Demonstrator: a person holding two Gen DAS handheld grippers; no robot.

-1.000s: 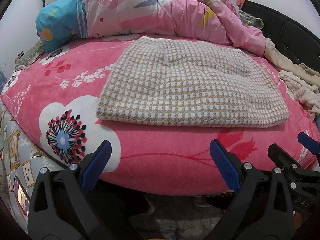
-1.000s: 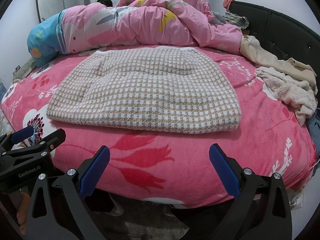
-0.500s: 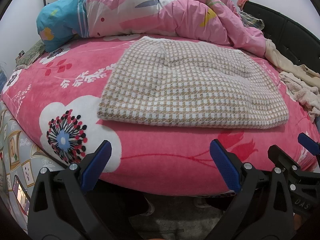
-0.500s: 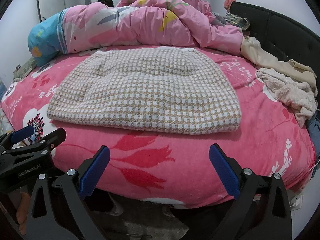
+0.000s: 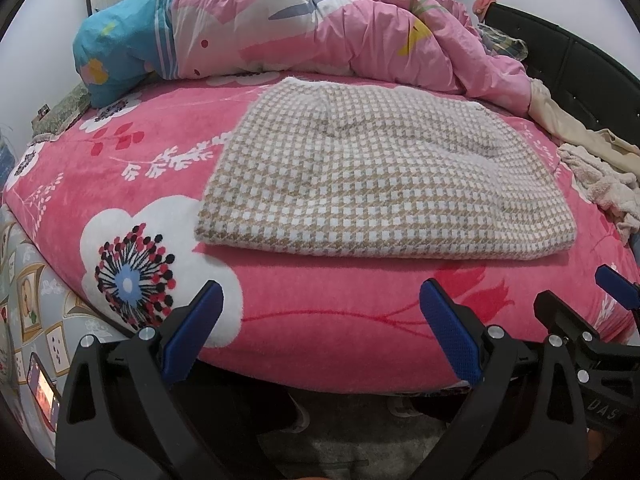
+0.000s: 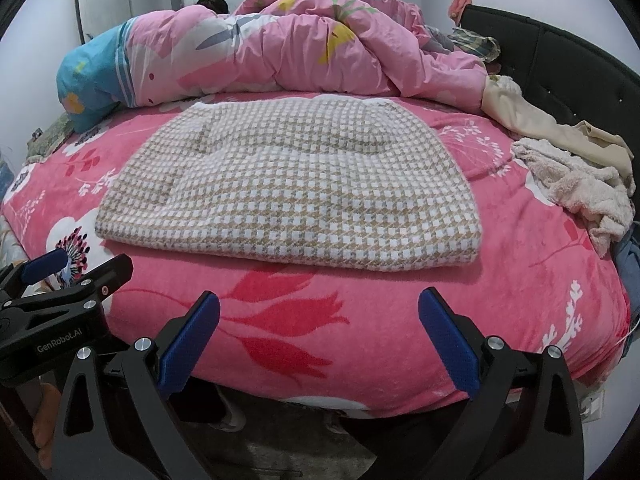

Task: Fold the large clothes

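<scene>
Lying flat on the pink floral fleece bedspread (image 5: 328,312), the beige-and-white houndstooth knit garment (image 5: 380,184) is folded into a broad rectangle with a thick doubled edge facing the cameras. It sits toward the near side of the bed, its far edge close to the rumpled pink duvet with the blue end (image 5: 280,28) heaped along the back. In the right wrist view the same garment (image 6: 296,192) fills the middle of the bed, with bare bedspread on both sides of it.

The left tool (image 5: 320,332) hangs off the near edge of the bed, below the garment's front fold and apart from it. Its blue-padded fingers (image 5: 192,332) are spread wide with nothing between them. The right tool (image 6: 318,340) is held the same way, wide apart and empty, just in front of the mattress edge and not touching the cloth. Each tool shows at the side of the other's view: the right one at the lower right of the left view, the left one at the lower left of the right view, so they sit side by side.

To the right of the garment, a crumpled cream fleecy cloth (image 6: 580,188) and a pale beige garment (image 6: 532,120) lie near the black padded headboard (image 6: 568,64). In the left view, a lit phone screen (image 5: 42,396) leans low against a grey patterned sheet (image 5: 36,312) at the bed's left side. A bare foot (image 6: 44,424) shows at the lower left of the right view.
</scene>
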